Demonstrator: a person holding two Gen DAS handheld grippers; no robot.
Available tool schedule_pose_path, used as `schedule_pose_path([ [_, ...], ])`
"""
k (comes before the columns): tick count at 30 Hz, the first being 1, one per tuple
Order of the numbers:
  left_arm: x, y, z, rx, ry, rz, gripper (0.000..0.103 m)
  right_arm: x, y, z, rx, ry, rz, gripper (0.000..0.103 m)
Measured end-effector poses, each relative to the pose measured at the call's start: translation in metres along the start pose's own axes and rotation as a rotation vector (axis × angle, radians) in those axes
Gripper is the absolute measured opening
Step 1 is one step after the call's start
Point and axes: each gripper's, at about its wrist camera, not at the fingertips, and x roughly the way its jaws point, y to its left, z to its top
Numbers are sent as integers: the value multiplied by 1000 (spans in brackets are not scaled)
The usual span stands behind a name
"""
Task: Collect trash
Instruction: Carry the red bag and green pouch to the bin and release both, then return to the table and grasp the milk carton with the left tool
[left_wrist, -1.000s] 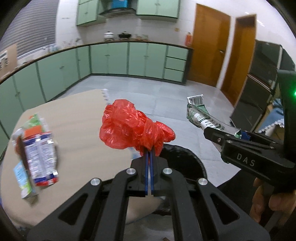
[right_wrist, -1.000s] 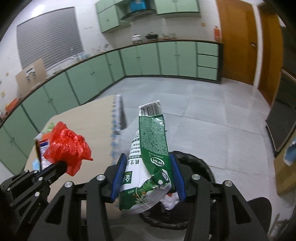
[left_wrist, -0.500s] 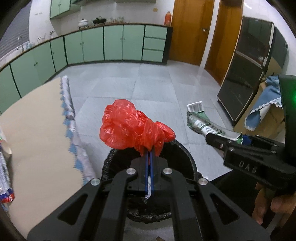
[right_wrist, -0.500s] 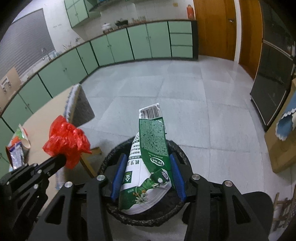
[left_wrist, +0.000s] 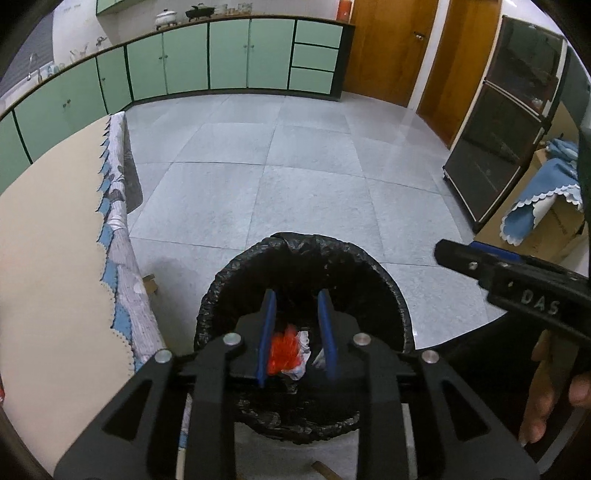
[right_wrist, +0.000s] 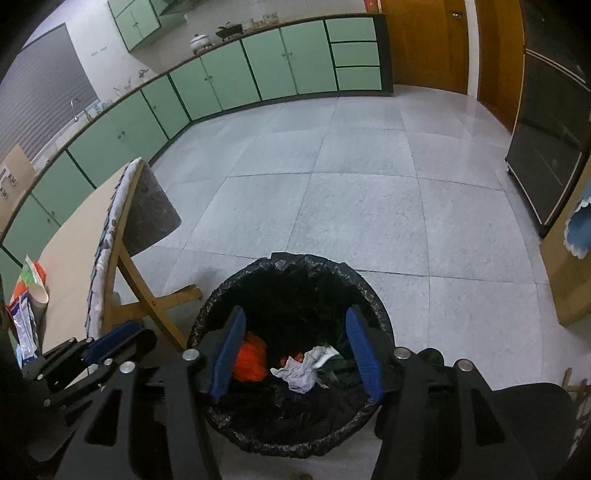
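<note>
A round bin lined with a black bag (left_wrist: 236, 273) (right_wrist: 365, 284) stands on the floor beside the table. The red plastic bag (left_wrist: 282, 349) (right_wrist: 251, 360) lies inside it next to crumpled white paper (right_wrist: 299, 374) and the green packet (right_wrist: 332, 360). My left gripper (left_wrist: 297, 299) is open and empty above the bin's mouth. My right gripper (right_wrist: 295, 317) is open and empty over the bin too. The right gripper also shows at the right of the left wrist view (left_wrist: 458, 254), and the left gripper shows at the lower left of the right wrist view (right_wrist: 110, 338).
The table (left_wrist: 48, 236) (right_wrist: 70, 254) with a beige cloth stands left of the bin, on wooden legs (right_wrist: 147, 295). Snack wrappers (right_wrist: 26, 306) lie on it. A dark cabinet (left_wrist: 506, 122) and a cardboard box with blue cloth (left_wrist: 546, 199) stand at the right.
Both grippers opened over the bin. The red bag dropped from the left gripper and the green packet from the right one; both now lie in the bin.
</note>
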Motion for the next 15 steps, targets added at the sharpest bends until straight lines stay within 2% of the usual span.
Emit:
schedule_pose_path([
  [7, -11, 10, -3, -20, -13, 23, 24, -10, 6, 2, -11, -23, 8, 56],
  [9, -16, 12, -4, -26, -21, 32, 34, -15, 8, 2, -17, -30, 12, 56],
  [13, -39, 19, -7, -45, -57, 64, 41, -26, 19, 6, -34, -51, 26, 56],
  [15, -59, 29, -12, -70, -87, 92, 48, -33, 30, 8, -49, -62, 44, 56],
])
